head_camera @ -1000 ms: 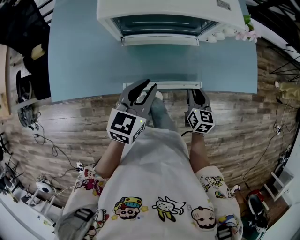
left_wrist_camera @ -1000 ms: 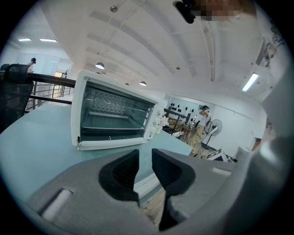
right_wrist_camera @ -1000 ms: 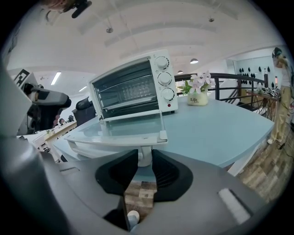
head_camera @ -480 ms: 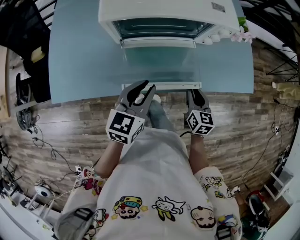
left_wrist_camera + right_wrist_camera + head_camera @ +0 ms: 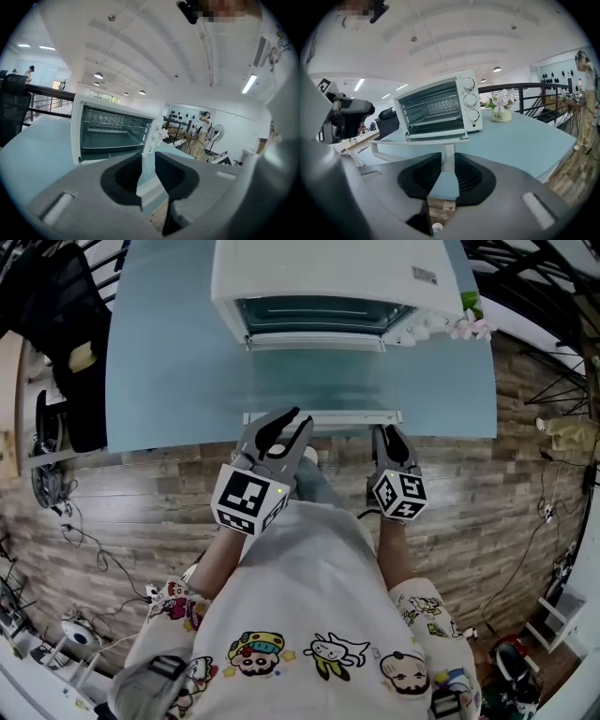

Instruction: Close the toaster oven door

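The toaster oven door [image 5: 319, 381] lies dropped fully open, flat over the pale blue table [image 5: 169, 381], its glass stretching from the white toaster oven [image 5: 328, 277] toward you and its white handle [image 5: 323, 416] reaching the table's near edge. Your right gripper [image 5: 448, 161] meets that handle at its right end, where an upright post joining bar to door stands between the two dark pads, which are clenched on it from either side. Your left gripper [image 5: 148, 164] hovers just beside the handle's left end, tilted upward, its fingers [image 5: 123, 176] parted by a narrow gap and released, gripping nothing. The oven's wire rack shows through the open mouth, and a small pot of flowers [image 5: 502, 108] stands just beside the oven.
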A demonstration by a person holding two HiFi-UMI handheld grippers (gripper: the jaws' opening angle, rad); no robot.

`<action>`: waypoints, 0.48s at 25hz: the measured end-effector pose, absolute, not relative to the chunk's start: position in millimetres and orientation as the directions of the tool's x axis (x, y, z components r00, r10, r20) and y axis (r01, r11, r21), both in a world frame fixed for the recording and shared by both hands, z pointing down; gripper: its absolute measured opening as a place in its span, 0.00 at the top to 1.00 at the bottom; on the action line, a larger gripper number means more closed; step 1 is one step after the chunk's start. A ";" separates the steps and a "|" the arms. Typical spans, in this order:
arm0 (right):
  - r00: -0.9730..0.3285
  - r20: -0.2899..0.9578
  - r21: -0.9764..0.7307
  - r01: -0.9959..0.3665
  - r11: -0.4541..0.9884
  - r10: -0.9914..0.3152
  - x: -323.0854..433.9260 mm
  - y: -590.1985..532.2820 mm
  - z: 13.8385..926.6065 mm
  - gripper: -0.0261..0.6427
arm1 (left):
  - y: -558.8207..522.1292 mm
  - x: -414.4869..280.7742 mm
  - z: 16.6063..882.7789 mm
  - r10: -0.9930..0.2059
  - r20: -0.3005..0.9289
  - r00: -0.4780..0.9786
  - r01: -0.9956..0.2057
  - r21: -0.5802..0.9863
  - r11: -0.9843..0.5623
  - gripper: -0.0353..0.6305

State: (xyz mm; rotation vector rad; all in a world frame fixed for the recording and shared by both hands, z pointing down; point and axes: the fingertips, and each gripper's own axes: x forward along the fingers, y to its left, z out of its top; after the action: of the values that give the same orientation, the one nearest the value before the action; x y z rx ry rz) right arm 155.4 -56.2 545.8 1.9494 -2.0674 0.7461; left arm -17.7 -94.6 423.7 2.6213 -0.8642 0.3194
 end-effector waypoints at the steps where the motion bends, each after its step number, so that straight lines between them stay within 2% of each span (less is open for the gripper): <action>1: -0.108 0.469 -0.219 -0.976 0.003 -0.877 155.4 -56.8 541.6 0.81 | -94.3 -18.1 420.6 -0.530 0.315 0.788 -0.609 0.264 -0.748 0.83; 12: -0.101 0.407 -0.200 -0.980 0.019 -0.908 157.2 -70.8 495.7 0.81 | -97.9 -26.4 395.1 -0.563 0.267 0.782 -0.620 0.247 -0.745 0.83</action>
State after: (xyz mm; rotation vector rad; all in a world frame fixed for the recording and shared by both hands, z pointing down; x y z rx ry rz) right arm 157.2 -70.8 495.7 1.9880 -2.1182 0.6513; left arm -26.4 -97.9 395.1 2.6526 -0.9068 0.2507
